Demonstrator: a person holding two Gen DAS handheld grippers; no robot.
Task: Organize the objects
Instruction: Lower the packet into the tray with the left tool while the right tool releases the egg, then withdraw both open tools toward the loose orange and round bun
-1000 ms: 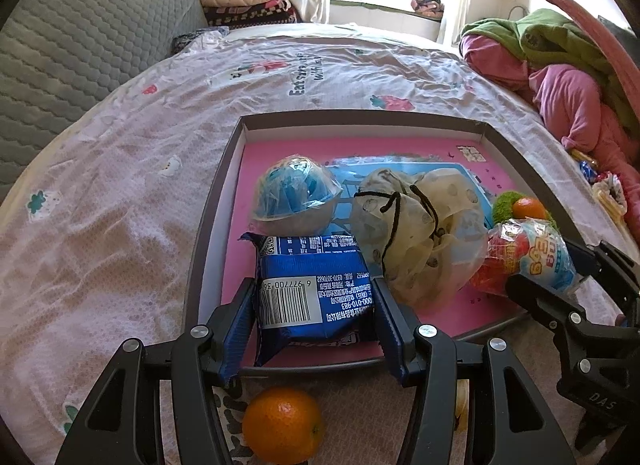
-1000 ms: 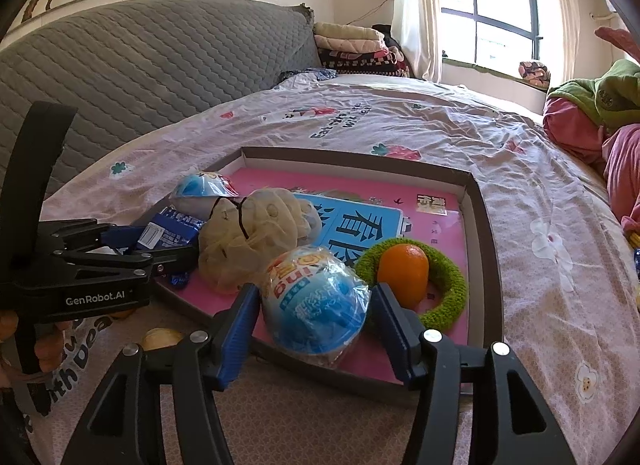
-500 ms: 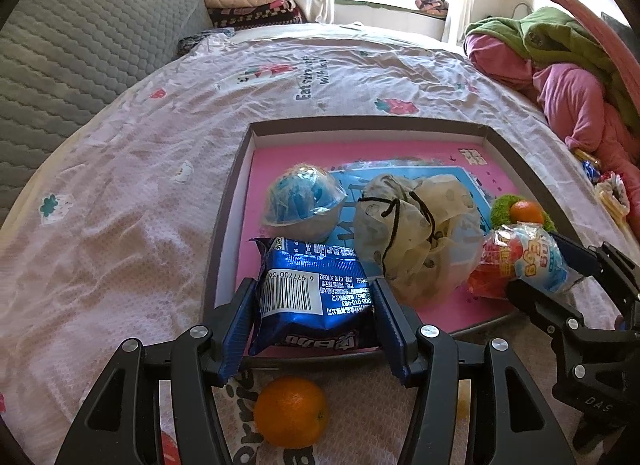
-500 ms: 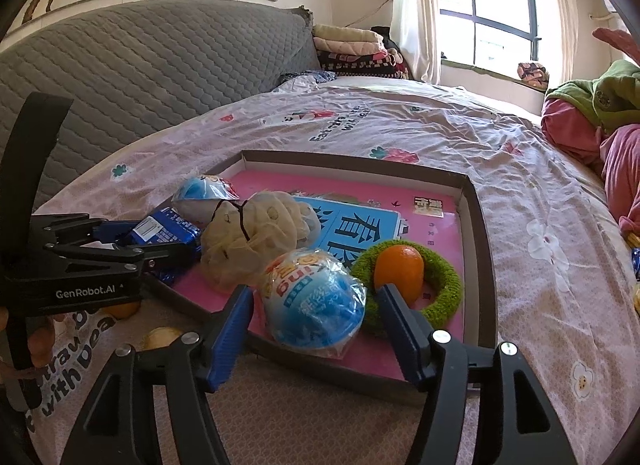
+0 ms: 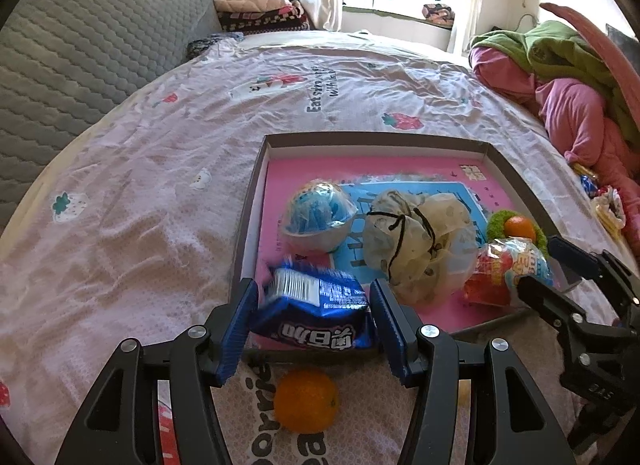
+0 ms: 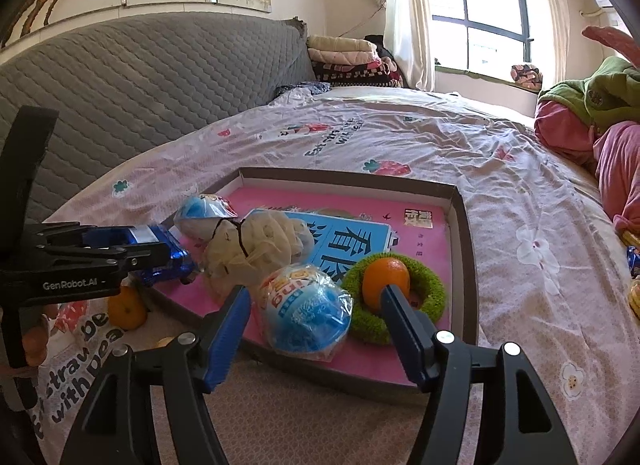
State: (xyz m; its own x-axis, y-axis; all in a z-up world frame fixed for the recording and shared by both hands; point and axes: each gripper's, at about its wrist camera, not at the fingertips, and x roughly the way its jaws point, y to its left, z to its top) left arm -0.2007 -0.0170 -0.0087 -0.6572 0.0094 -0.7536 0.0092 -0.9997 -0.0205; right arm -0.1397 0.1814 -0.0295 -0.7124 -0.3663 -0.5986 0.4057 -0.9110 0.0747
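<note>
- Left wrist view shows the left gripper (image 5: 312, 317) with its blue pads on either side of a blue snack packet (image 5: 316, 313); the packet is tilted, its barcode end raised toward the far left, and it sits over the near left corner of the tray (image 5: 376, 141).
- Both pads appear to press the packet's sides, so this gripper is closed on it at a middling width.
- Right wrist view shows the right gripper (image 6: 316, 305) with its jaws opening; a wrapped blue and white ball (image 6: 306, 313) lies between them on the near edge of the tray (image 6: 460, 225), and a clear gap shows between the right pad and the ball, so the pads no longer clamp it.
- Just right of that ball, a small orange (image 6: 386, 277) sits inside a fuzzy green ring (image 6: 432, 289) on the tray's pink floor.
- A cream drawstring pouch (image 5: 416, 241) lies in the middle of the tray, touching the packet's far right side.
- A second wrapped blue ball (image 5: 316, 217) rests to the far left of the pouch, near the tray's left wall.
- Off the tray, a loose orange (image 5: 306, 401) lies on the printed bedsheet (image 5: 140, 193), just near of the tray's front edge and below the left gripper.
- A grey quilted headboard (image 6: 140, 81) stands at far left, folded blankets (image 6: 344, 57) are stacked by the window, and pink and green bedding (image 5: 560, 85) is heaped at the right.
</note>
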